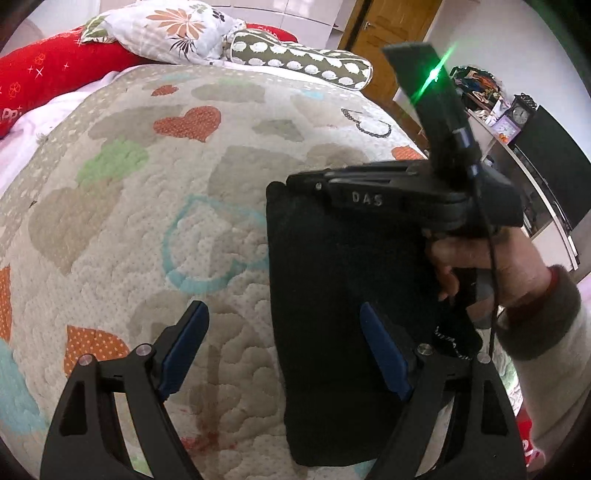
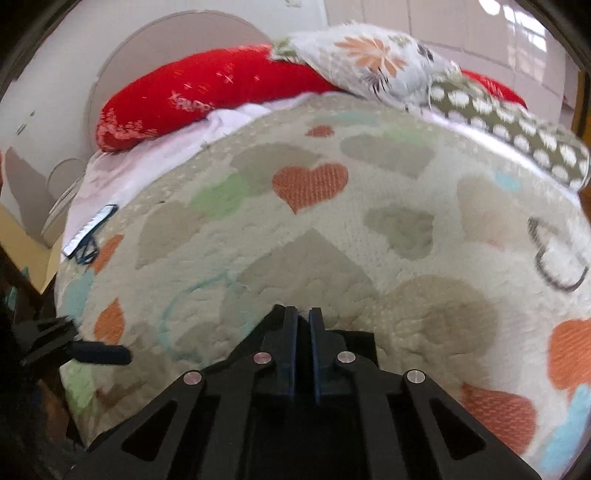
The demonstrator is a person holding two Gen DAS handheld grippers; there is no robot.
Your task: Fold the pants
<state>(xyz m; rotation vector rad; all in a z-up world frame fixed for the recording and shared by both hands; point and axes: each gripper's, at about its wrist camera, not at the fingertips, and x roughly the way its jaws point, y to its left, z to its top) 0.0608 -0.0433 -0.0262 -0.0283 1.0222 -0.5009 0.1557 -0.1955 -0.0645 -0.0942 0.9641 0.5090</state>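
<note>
My left gripper hangs with its jaws spread wide, its right finger over the near left part of the black pants, which lie folded into a neat rectangle on the heart-patterned quilt. My right gripper sits over the pants' far edge, its 2 fingers nearly pressed together; whether they pinch cloth I cannot tell. Far off lie a red pillow, a floral pillow and a spotted pillow
</note>
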